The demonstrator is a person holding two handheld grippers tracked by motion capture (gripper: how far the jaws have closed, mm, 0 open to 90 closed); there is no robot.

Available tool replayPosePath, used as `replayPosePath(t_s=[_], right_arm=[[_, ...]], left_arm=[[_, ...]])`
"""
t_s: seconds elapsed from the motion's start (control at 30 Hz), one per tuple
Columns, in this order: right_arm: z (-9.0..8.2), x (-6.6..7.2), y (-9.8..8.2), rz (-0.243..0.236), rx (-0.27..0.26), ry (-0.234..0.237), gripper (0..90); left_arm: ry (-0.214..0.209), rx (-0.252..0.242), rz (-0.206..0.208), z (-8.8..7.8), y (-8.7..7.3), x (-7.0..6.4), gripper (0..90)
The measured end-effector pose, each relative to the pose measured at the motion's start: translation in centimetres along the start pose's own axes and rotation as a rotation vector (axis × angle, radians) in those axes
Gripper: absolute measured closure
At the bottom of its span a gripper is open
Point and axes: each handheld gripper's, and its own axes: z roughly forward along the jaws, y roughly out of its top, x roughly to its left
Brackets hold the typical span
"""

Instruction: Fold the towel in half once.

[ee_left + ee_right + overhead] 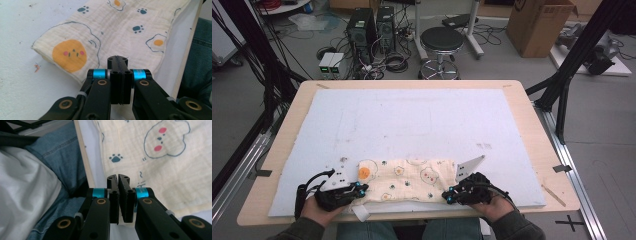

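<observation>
A cream cloth (407,180) printed with fried eggs, paw prints and animal faces lies folded in a long strip at the near edge of the table. My left gripper (362,188) is at the strip's left near corner. In the left gripper view its jaws (117,58) stand pressed together where the cloth (120,27) edge runs in under them. My right gripper (448,196) is at the strip's right near corner. In the right gripper view its jaws (118,177) are closed to a thin wedge on the corner of the cloth (162,170).
A white foam sheet (412,120) covers most of the wooden table (532,130). A small white tag (360,212) hangs off the cloth's near edge. The person's jeans (57,152) are close below the table edge. A stool (441,42), computers and a cardboard box stand on the floor beyond.
</observation>
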Motion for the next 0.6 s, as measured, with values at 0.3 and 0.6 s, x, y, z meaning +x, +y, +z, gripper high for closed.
replayPosePath(t_s=[0.3, 0.6], right_arm=[[-0.1, -0.5, -0.7, 0.038, -0.058, 0.013, 63.2], [-1.6, -1.5, 0.4, 0.080, -0.148, -0.036, 61.4]], left_arm=[[-0.018, -0.031, -0.031, -0.7, -0.1, 0.2, 63.5], [-0.037, -0.075, -0.032, -0.7, 1.1, -0.1, 65.3]])
